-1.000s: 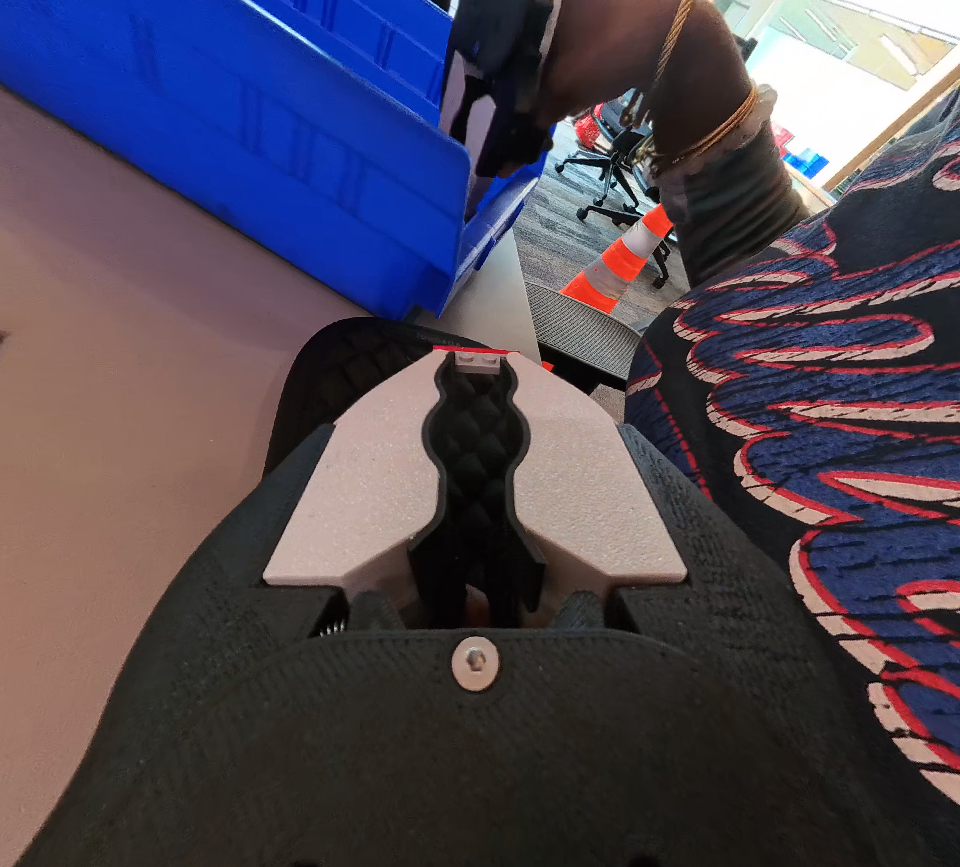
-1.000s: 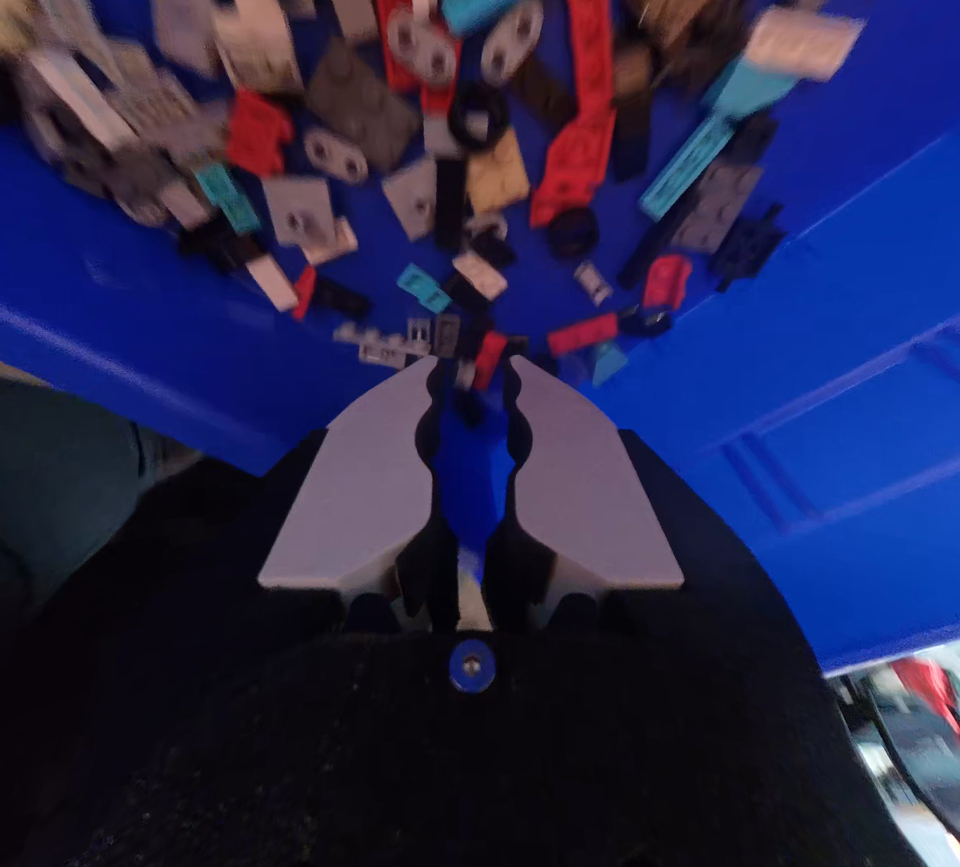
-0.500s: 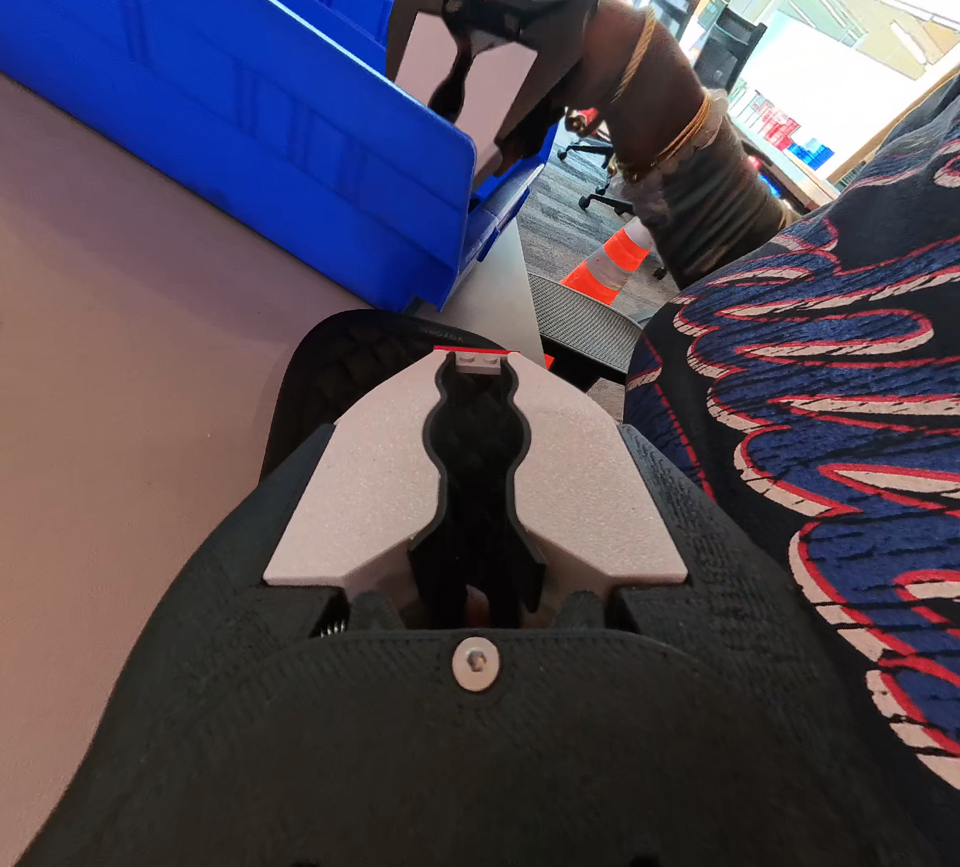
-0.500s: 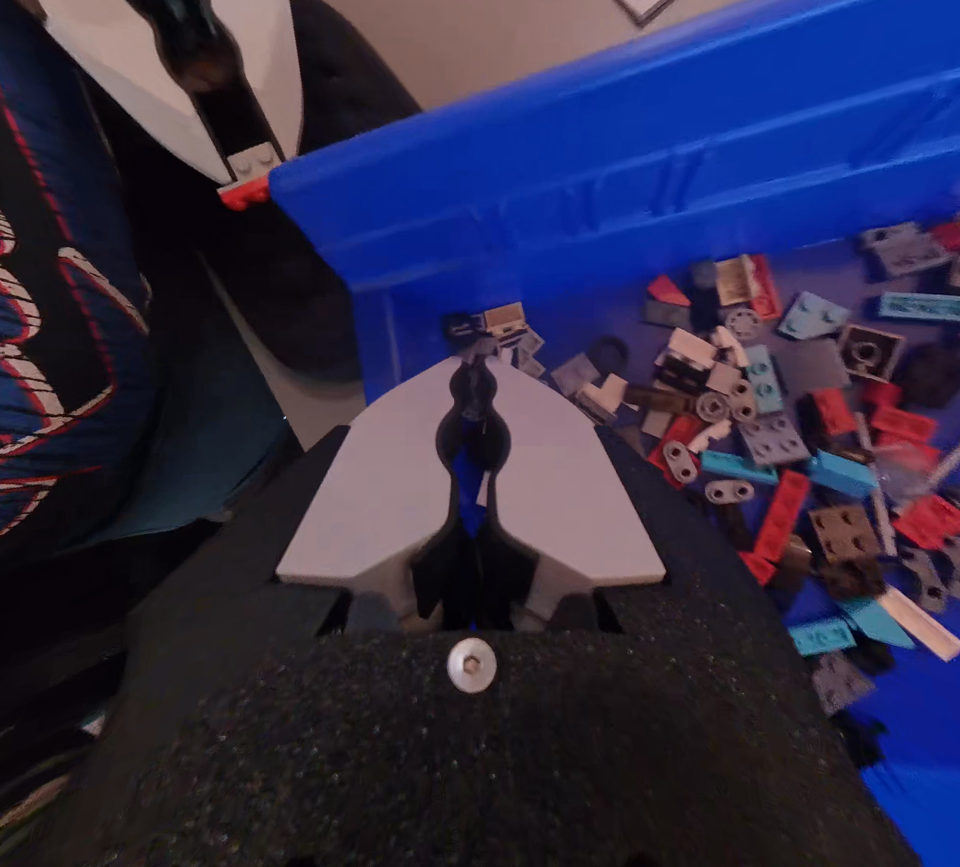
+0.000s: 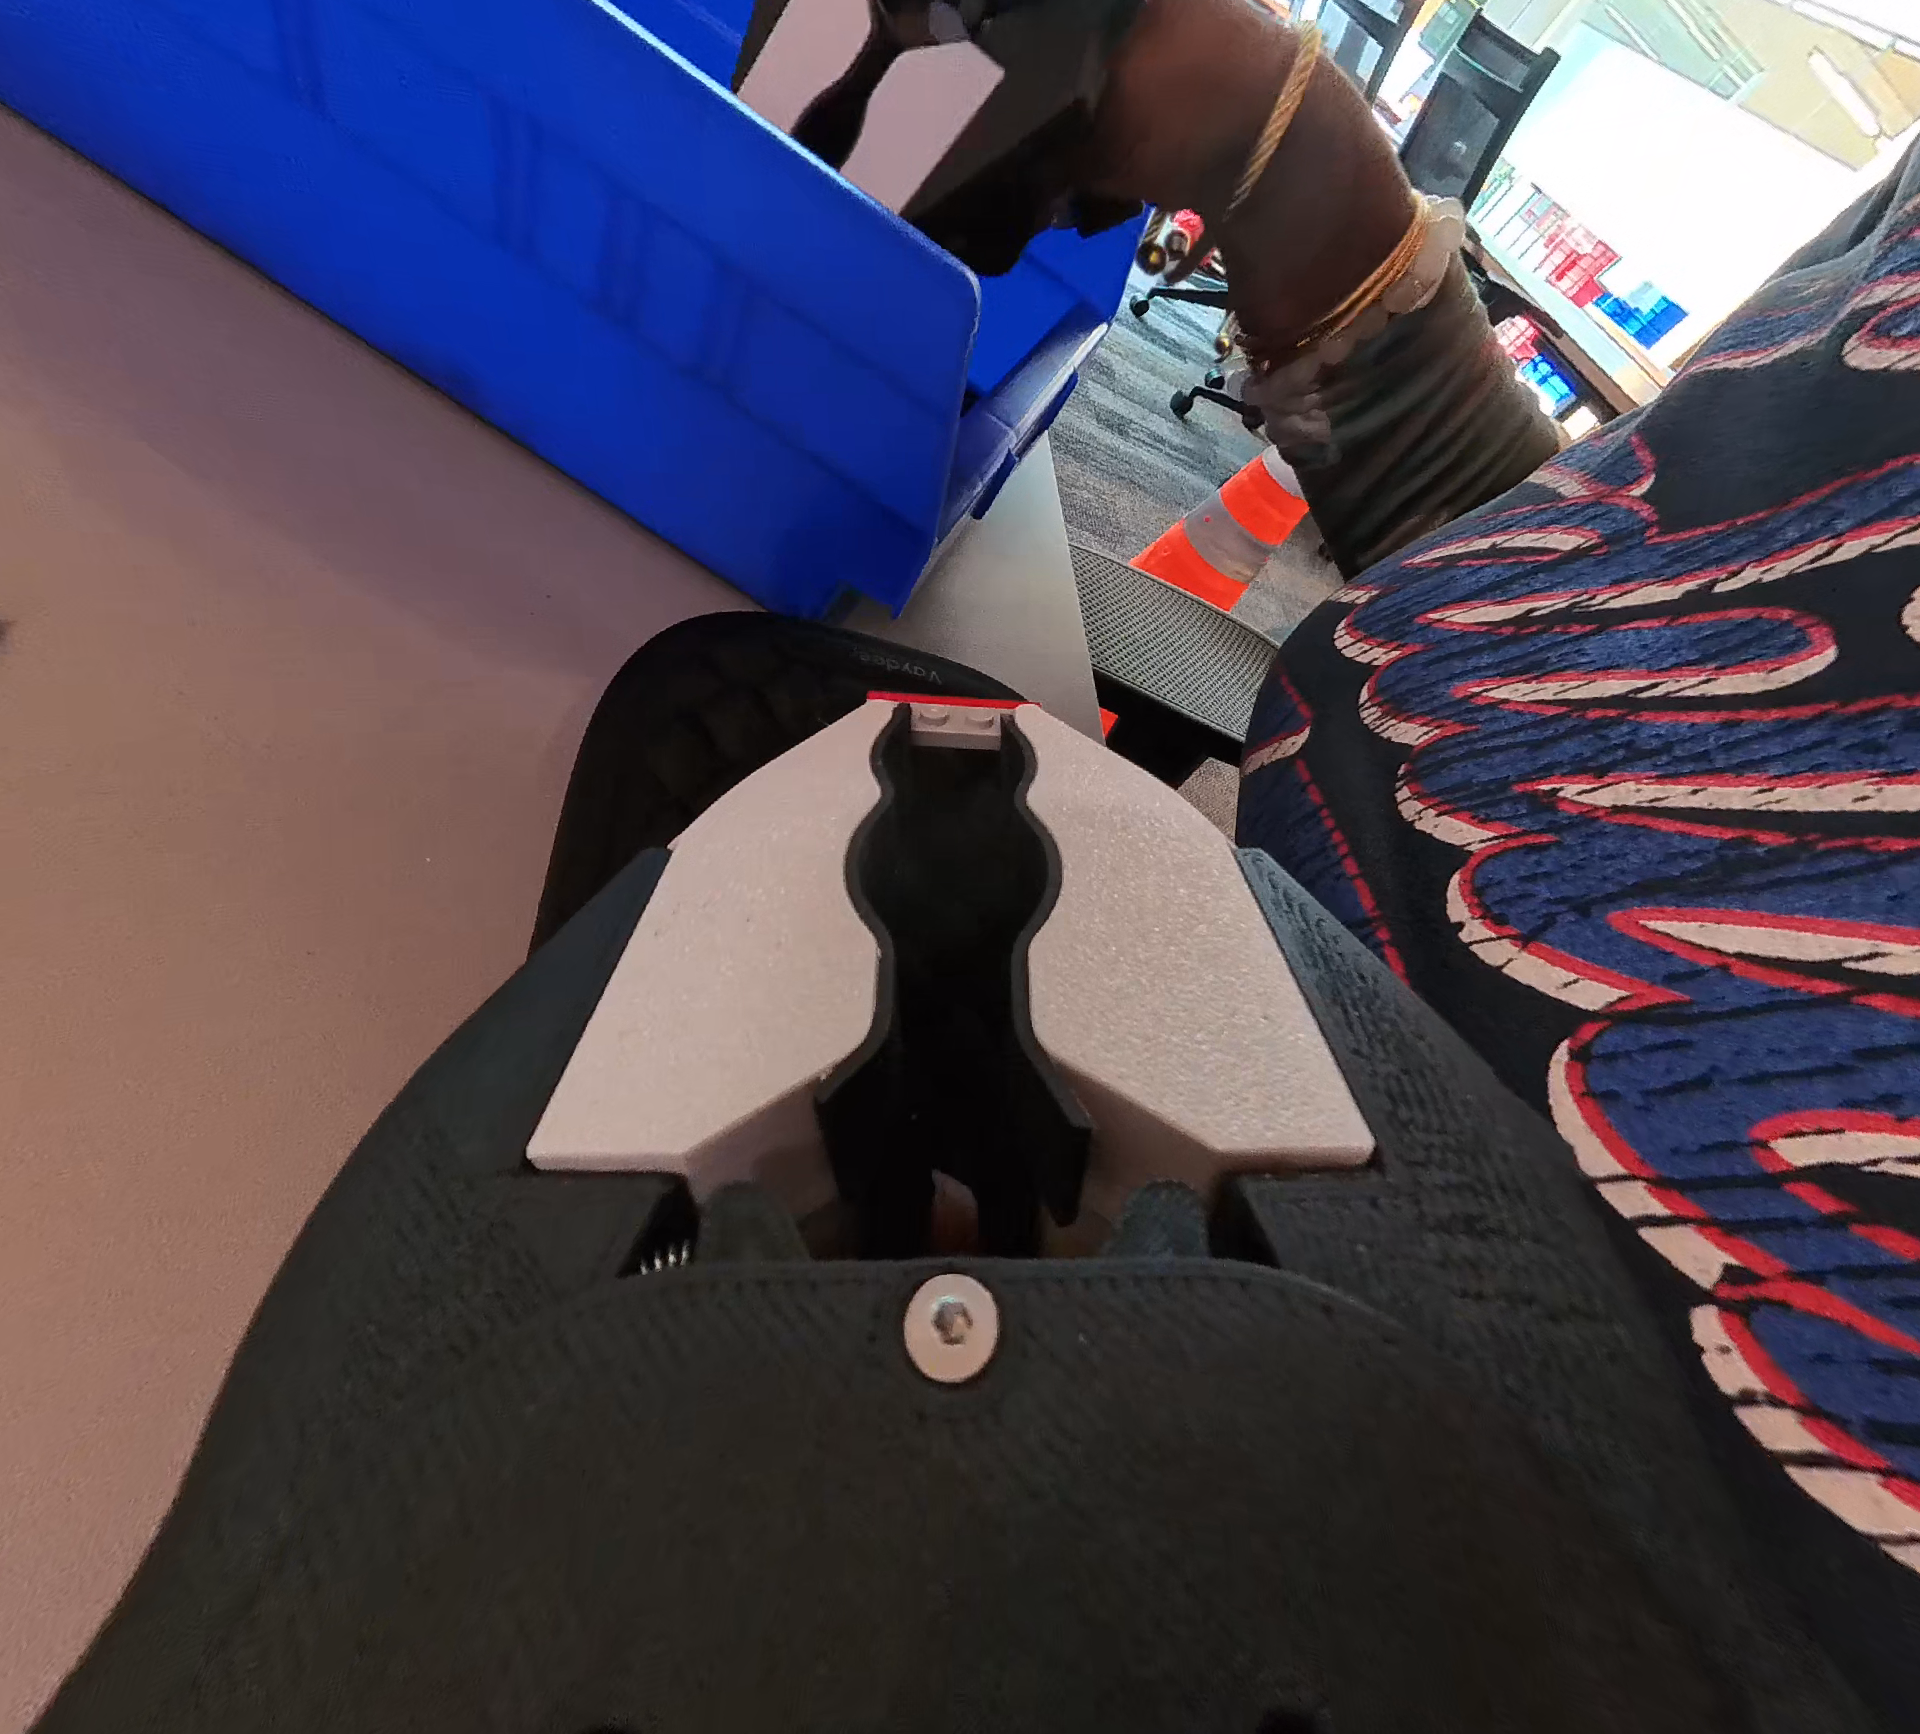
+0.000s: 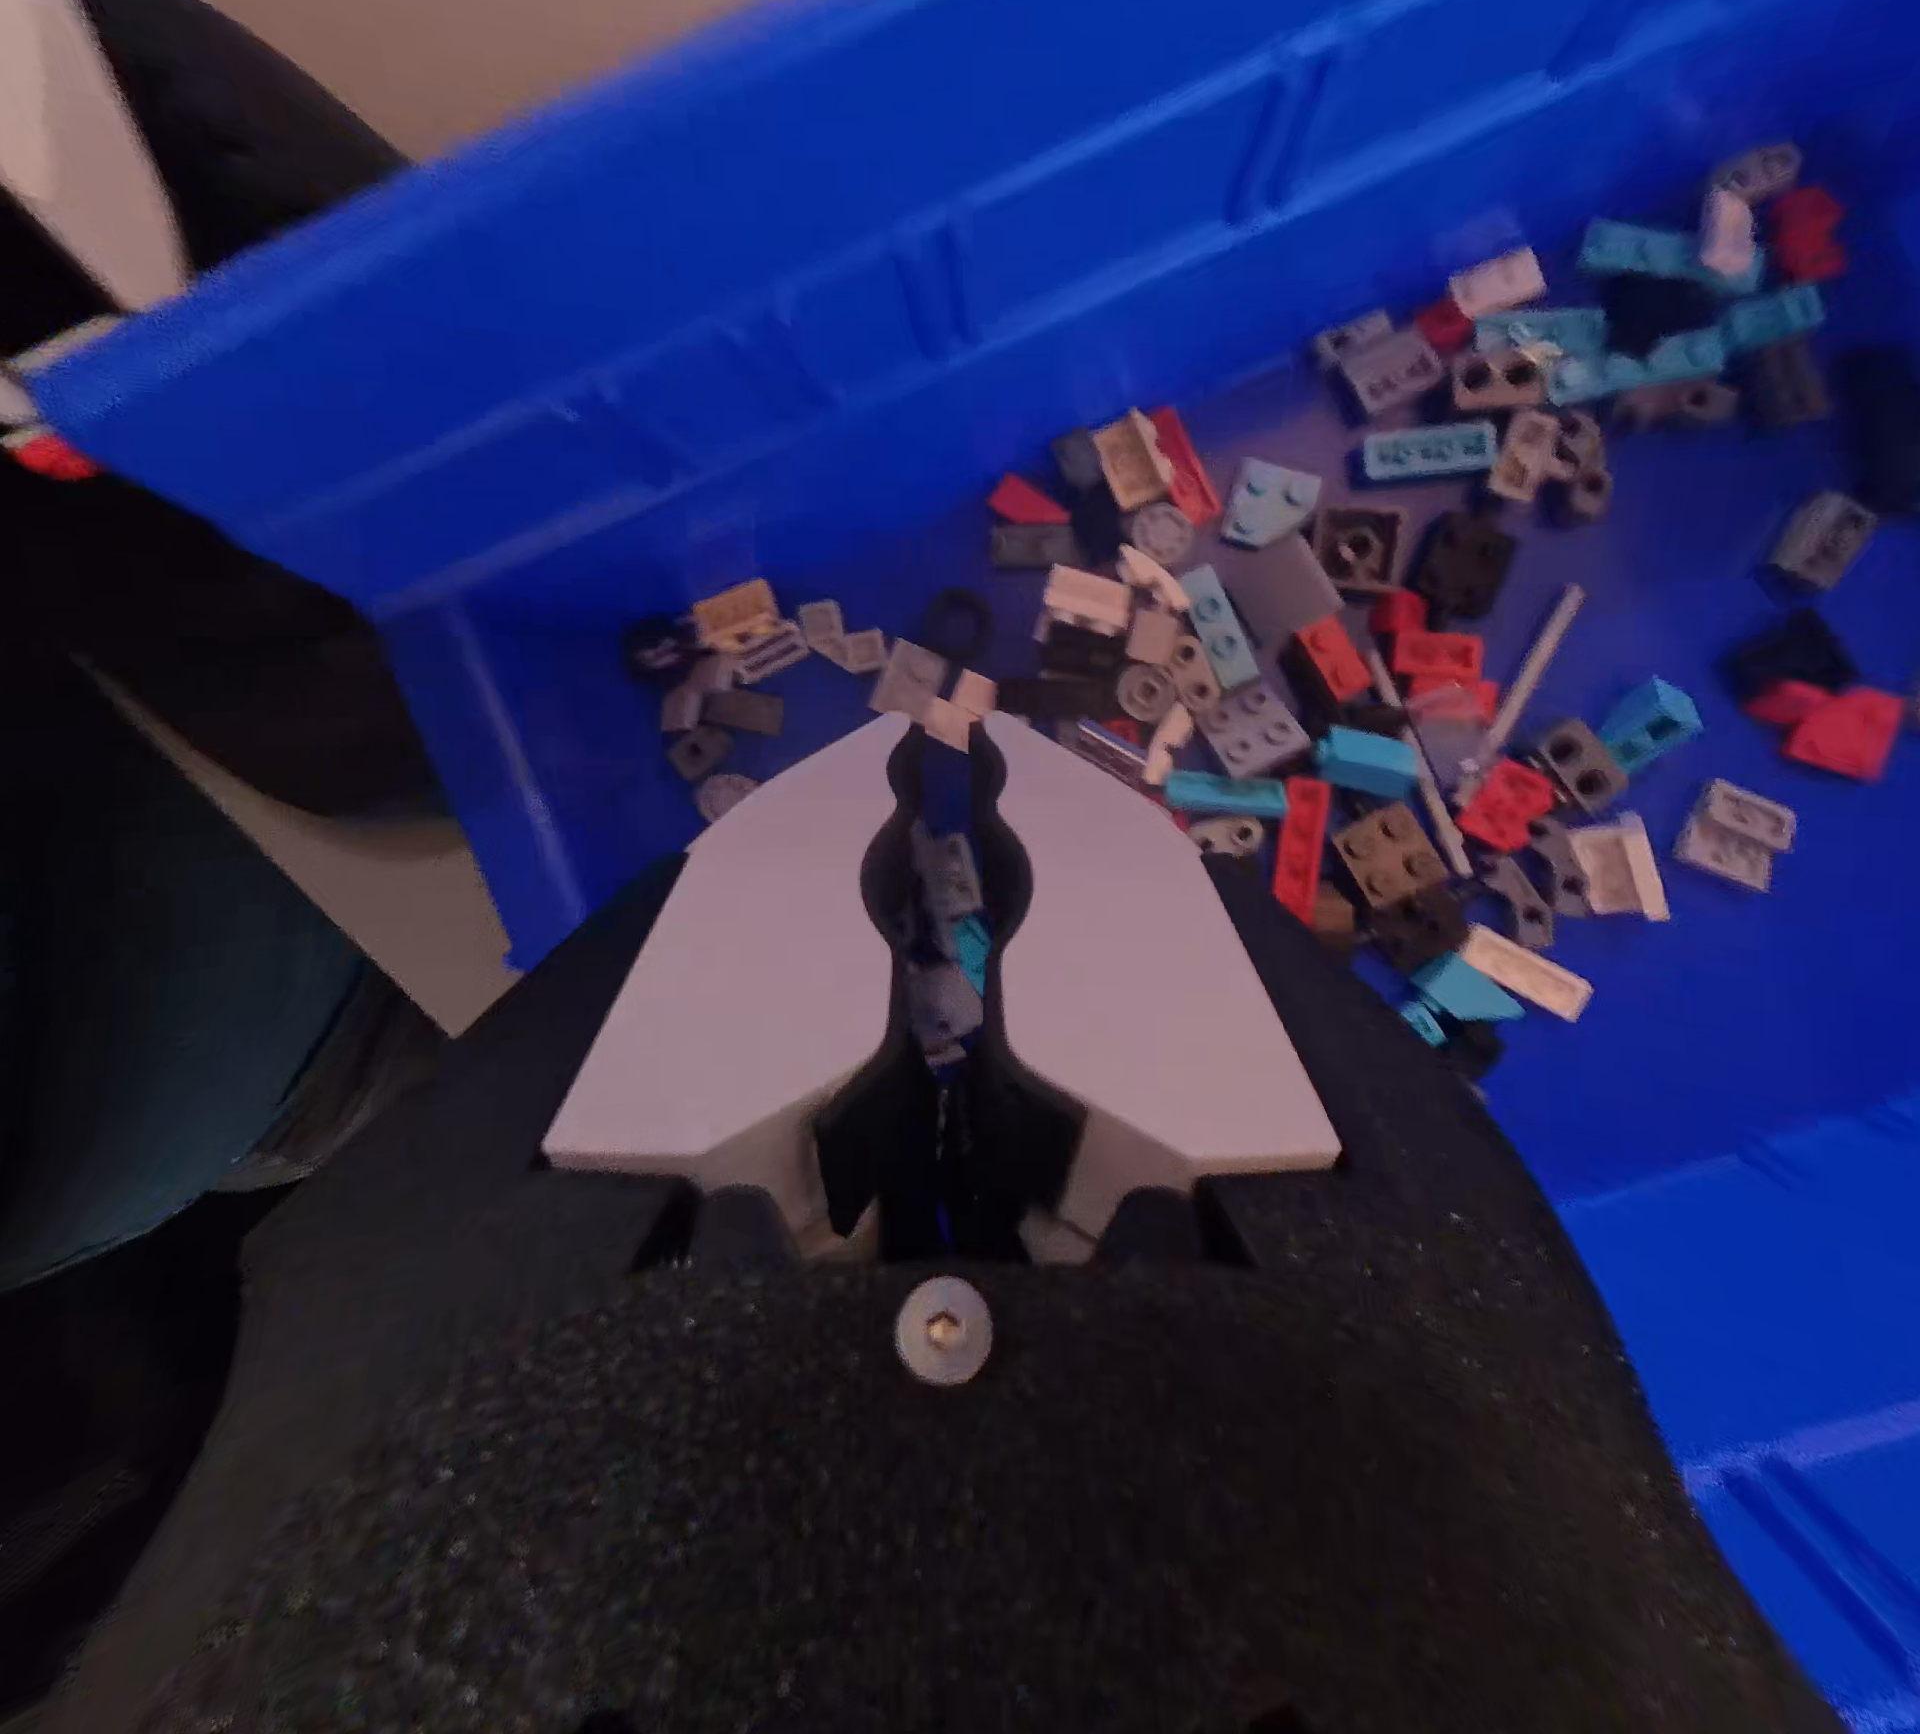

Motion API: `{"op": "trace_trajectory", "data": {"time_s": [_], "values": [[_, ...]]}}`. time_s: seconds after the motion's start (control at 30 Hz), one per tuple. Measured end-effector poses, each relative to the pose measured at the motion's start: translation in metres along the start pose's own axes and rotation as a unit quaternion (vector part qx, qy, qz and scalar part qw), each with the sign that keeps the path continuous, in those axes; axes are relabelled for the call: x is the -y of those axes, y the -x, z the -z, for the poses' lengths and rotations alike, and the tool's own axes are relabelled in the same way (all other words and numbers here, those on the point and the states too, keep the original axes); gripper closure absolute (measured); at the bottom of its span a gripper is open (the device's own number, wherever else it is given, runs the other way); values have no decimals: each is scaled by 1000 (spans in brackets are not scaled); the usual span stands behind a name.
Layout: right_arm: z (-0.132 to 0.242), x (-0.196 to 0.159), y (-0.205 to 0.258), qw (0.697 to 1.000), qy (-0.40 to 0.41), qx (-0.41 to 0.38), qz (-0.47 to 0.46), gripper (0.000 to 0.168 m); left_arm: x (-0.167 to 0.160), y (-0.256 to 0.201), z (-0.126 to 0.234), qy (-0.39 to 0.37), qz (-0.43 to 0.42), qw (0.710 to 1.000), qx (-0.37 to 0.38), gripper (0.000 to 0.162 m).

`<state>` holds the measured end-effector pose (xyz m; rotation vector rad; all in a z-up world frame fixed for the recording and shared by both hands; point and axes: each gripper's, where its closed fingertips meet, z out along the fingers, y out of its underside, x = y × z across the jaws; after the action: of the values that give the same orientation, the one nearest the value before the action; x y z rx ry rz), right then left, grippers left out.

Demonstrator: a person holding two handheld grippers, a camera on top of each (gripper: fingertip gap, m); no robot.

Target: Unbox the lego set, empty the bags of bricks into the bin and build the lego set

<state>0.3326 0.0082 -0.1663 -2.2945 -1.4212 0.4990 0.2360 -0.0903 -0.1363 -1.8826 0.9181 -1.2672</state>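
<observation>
The left gripper point(image 5: 956, 728) pinches a small grey-and-red brick assembly point(image 5: 956, 726) at its fingertips, low over the table point(image 5: 260, 801) just beside the blue bin point(image 5: 520, 230). To its right, the right gripper point(image 6: 951, 728) hangs inside the bin, over the loose bricks point(image 6: 1403, 645). Its fingers are nearly together, apparently gripping a pale plate point(image 6: 951, 716), though motion blur leaves that uncertain.

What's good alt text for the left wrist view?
The left gripper is shut on a small grey-and-red brick assembly above a beige table. Beyond it, the right gripper hangs over a blue bin.
</observation>
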Motion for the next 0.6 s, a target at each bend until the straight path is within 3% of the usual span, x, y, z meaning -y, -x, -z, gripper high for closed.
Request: {"op": "trace_trajectory", "data": {"time_s": [0.13,0.27,0.37,0.5,0.6], "values": [[-6,19,37,992,-58,108,34,160,0,0,0,1,3,1000,-5,145],[-18,15,57,983,-26,182,23,161,0,-1,0,-1,-2,1000,-3,145],[-32,2,46,989,22,147,10,155,1,-2,1,-4,-6,1000,-5,145],[-25,-4,10,998,28,40,-25,160,2,-3,1,-9,-9,1000,-10,145],[-17,-3,11,999,6,36,-21,163,1,-5,1,-6,-14,1000,-15,145]]}}
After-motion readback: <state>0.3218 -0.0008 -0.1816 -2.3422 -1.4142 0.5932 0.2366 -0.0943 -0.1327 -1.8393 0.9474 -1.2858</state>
